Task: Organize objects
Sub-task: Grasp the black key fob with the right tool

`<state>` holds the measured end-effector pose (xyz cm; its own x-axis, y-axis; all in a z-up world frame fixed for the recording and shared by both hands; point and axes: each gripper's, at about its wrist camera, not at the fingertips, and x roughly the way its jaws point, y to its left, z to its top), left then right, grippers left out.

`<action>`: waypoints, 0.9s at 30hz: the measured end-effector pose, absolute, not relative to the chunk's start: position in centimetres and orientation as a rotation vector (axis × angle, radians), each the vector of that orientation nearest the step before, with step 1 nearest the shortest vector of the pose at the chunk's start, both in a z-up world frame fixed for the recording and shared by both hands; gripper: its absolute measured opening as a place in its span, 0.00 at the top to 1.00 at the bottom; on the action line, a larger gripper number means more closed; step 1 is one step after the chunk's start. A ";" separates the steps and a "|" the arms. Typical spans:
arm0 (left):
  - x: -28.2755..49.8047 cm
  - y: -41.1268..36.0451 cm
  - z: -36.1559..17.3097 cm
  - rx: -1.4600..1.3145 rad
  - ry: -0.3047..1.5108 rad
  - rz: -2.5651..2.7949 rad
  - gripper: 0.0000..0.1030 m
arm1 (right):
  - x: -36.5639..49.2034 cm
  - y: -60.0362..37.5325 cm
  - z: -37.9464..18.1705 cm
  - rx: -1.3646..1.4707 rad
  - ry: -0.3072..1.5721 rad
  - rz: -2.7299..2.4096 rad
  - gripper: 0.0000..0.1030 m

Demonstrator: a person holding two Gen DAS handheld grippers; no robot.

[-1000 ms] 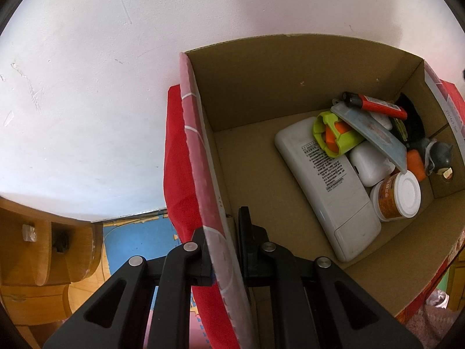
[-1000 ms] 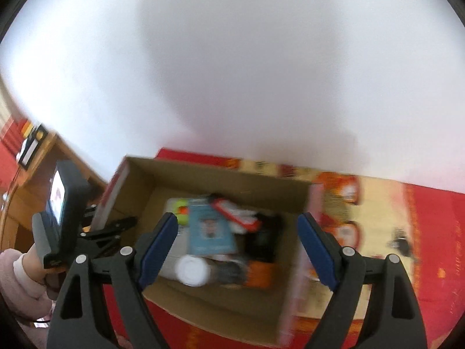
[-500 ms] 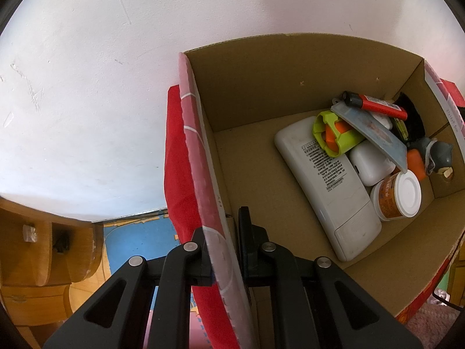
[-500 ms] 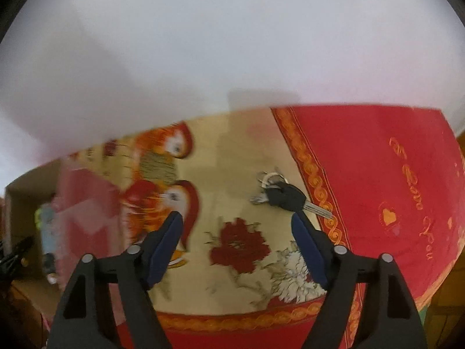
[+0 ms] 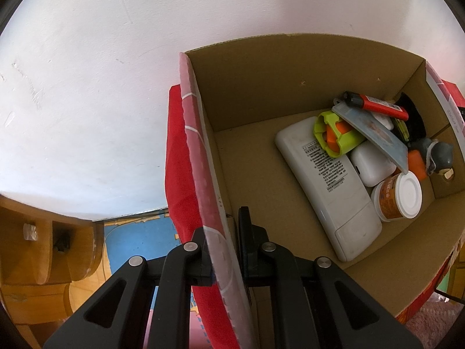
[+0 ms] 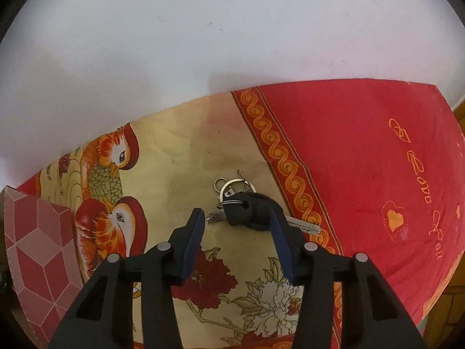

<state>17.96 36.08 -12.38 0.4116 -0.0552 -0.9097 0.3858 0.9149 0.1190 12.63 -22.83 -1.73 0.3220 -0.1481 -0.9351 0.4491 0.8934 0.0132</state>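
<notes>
- The left tool (image 5: 225,247) is clamped on the side wall of a cardboard box (image 5: 261,93): one black finger outside, one inside.
- The box is plain brown corrugated card inside, with a pink-and-red printed skin outside.
- Heaped in its far corner: one long white remote (image 5: 328,186) with small black print, one lime-green ring piece (image 5: 334,136) with an orange core, one smooth white rounded case (image 5: 372,163), one white-lidded jar (image 5: 398,196), one flat grey-blue blade-shaped piece (image 5: 372,129), one red-and-black lighter-like stick (image 5: 375,104), one grey figurine (image 5: 438,157).
- The right tool (image 6: 237,221) is apart, its blue-padded fingers flanking one bunch of keys (image 6: 250,212): a black plastic head, a silver blade, several metal rings.
- The keys lie on the counter, on a cloth (image 6: 363,160) that is red with a gold scroll border, birds and flowers.
- A white wall (image 6: 203,43) stands behind; wooden furniture (image 5: 37,250) and a blue floor mat (image 5: 130,238) show below left.
</notes>
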 end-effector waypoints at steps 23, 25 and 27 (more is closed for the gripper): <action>18.0 36.1 -12.3 0.336 1.116 -0.286 0.90 | 10.5 -19.5 1.0 0.247 1.104 -0.396 0.92; 18.0 36.1 -12.3 0.336 1.116 -0.287 0.90 | 10.3 -19.2 1.0 0.238 1.111 -0.393 0.94; 18.0 36.1 -12.3 0.336 1.116 -0.288 0.90 | 10.3 -19.0 0.8 0.240 1.116 -0.391 0.94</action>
